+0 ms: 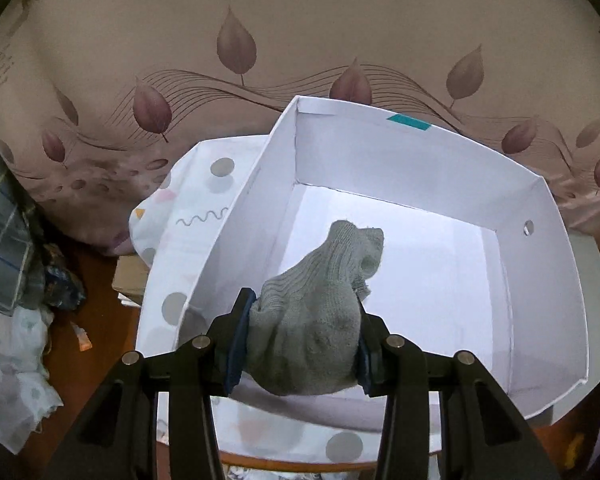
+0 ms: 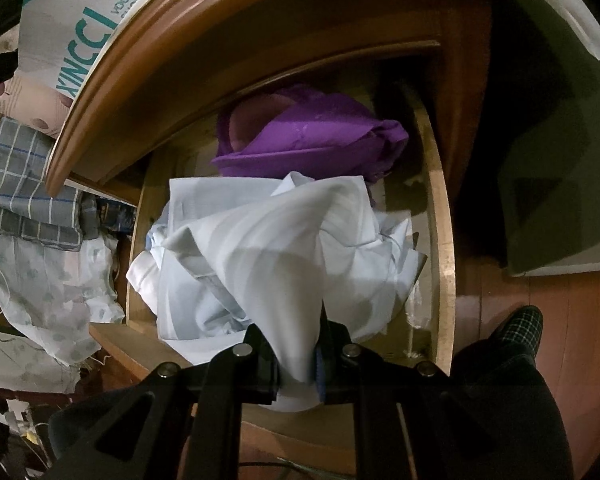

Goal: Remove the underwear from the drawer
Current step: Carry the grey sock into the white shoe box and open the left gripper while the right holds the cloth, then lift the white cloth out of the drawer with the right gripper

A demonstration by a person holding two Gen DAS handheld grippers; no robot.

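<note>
Left wrist view: left gripper (image 1: 300, 344) fingers clamp a grey knitted garment (image 1: 320, 300), held above the empty white box (image 1: 532, 320) ahead. Right wrist view: right gripper (image 2: 298, 368) fingers pinch white cloth (image 2: 268, 248) shut, lifted over the open wooden drawer (image 2: 444, 240); purple fabric (image 2: 312, 136) lies beyond.

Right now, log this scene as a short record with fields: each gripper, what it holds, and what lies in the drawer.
left gripper: jaws shut on grey knitted garment, held over white box
white box contents: nothing else visible inside
right gripper: jaws shut on white cloth, pulled up in a peak
drawer: open, wooden
drawer contents: white cloth at front, purple garment behind it
beside drawer: person's foot in a checked slipper
</note>
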